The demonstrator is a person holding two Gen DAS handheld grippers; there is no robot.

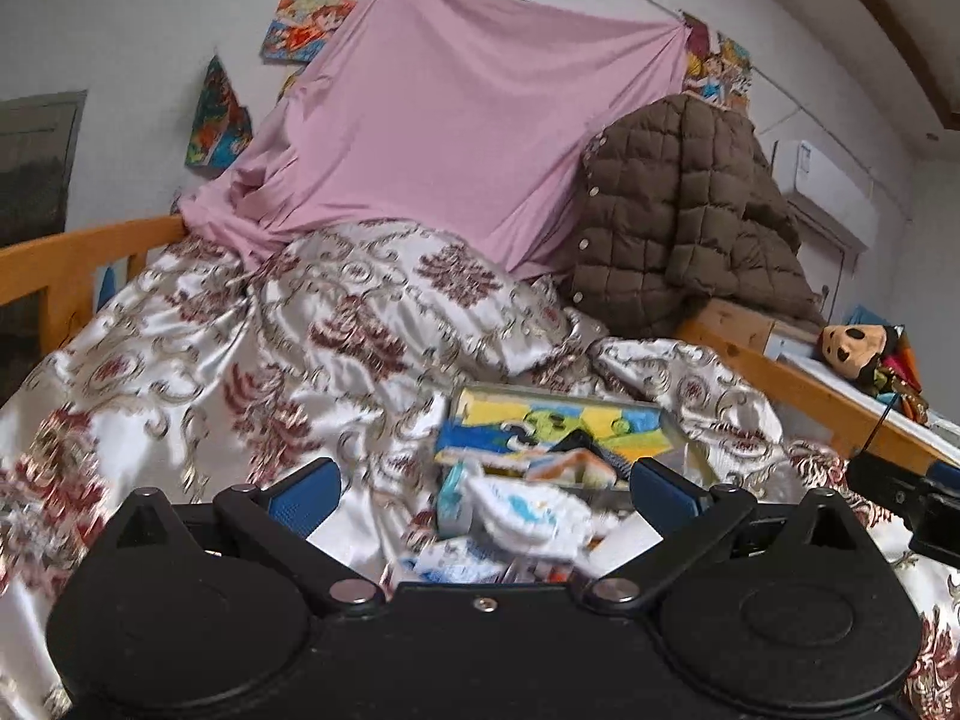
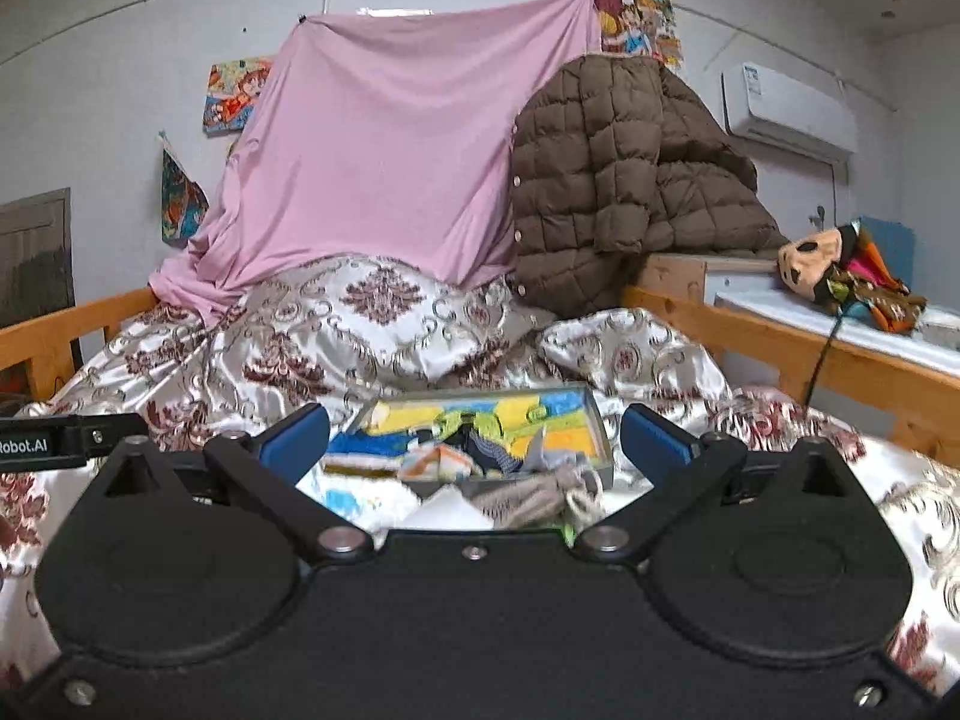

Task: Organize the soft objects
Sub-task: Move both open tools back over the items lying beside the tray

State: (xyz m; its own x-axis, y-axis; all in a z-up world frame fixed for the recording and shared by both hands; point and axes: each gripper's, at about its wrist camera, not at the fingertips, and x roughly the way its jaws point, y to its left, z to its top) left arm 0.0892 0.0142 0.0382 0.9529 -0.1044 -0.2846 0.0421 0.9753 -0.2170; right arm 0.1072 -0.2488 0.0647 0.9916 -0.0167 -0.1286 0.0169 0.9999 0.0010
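A shallow grey tray (image 1: 677, 433) (image 2: 603, 445) lies on the satin bedspread, packed with yellow, blue and green towels (image 1: 600, 420) (image 2: 558, 414) and small socks. In the left wrist view a white sock with blue marks (image 1: 528, 516) lies on a loose heap in front of the tray. My left gripper (image 1: 483, 492) hovers open just above it, holding nothing. A grey knitted sock (image 2: 534, 498) hangs over the tray's near edge in the right wrist view. My right gripper (image 2: 474, 441) is open and empty over it.
The patterned bedspread (image 1: 270, 360) (image 2: 372, 324) is rumpled. A pink sheet (image 1: 450, 138) (image 2: 390, 150) and a brown quilted jacket (image 1: 690, 210) (image 2: 612, 180) rise behind. Wooden bed rails (image 1: 54, 264) (image 2: 810, 336) flank both sides. A plush doll (image 1: 864, 354) (image 2: 840, 264) lies on the right shelf.
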